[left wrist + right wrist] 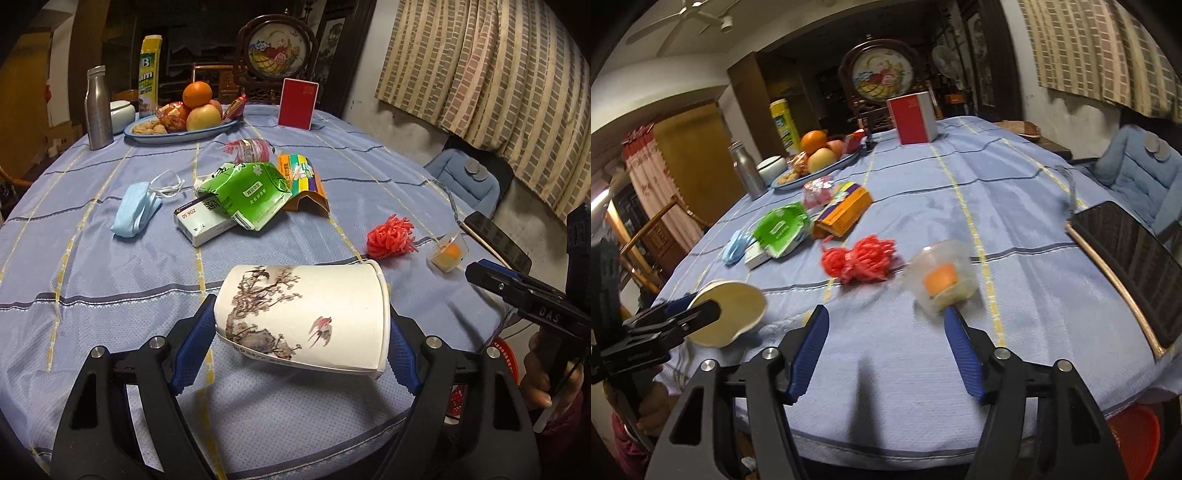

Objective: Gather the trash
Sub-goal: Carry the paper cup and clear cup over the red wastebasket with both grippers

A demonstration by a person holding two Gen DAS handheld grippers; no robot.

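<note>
Paper cup (pixel 306 317), white with a painted tree and birds, lies sideways at lower centre of the left wrist view, pinched between the blue pads of the left gripper (pixel 301 328), base against one pad and rim against the other. In the right wrist view the right gripper (pixel 884 325) stands wide apart and holds nothing; a clear plastic cup (pixel 940 280) with something orange inside sits just past its right fingertip. A red mesh bundle (pixel 858 260) lies centre frame on the blue-clothed surface (pixel 1015 177), with a green packet (pixel 781 229), orange box (pixel 844 214) and blue face mask (pixel 737 247) further left.
</note>
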